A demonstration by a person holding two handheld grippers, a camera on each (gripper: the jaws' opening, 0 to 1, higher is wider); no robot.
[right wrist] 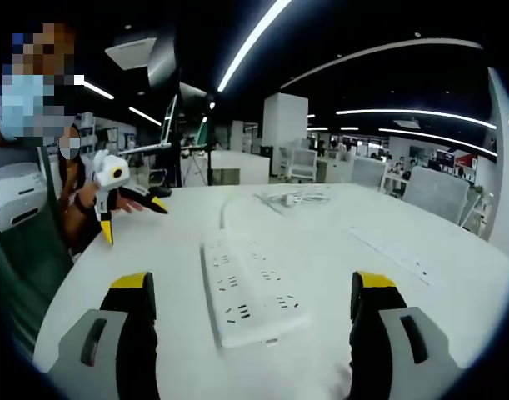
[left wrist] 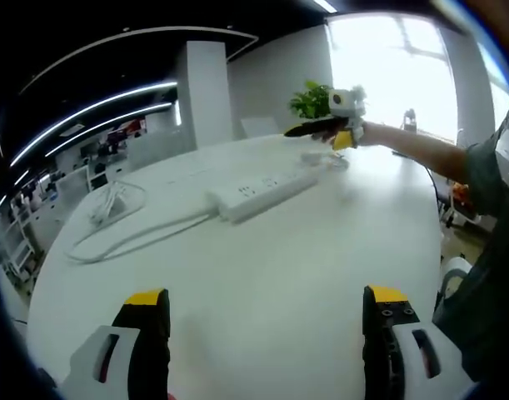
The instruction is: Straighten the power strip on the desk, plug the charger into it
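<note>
Yellow-tipped black jaws of the left hand-held gripper rise nearest the lens in the left gripper view, spread wide apart with bare white bench between them, grasping nothing and touching nothing. Beyond them the long white plastic power strip lies flat on the bench at a slant, its white cable running off one end and curling to a loose bundle well apart from the strip. In the right gripper view the right hand-held gripper is likewise fully released, its jaws standing wide to either side of the near end of the power strip, which lies between them without touching either. Off to the side of the strip, the left hand-held gripper hangs above the bench edge. Past the strip's far end lies a small white charger with coiled lead, near where the strip's cable bends.
</note>
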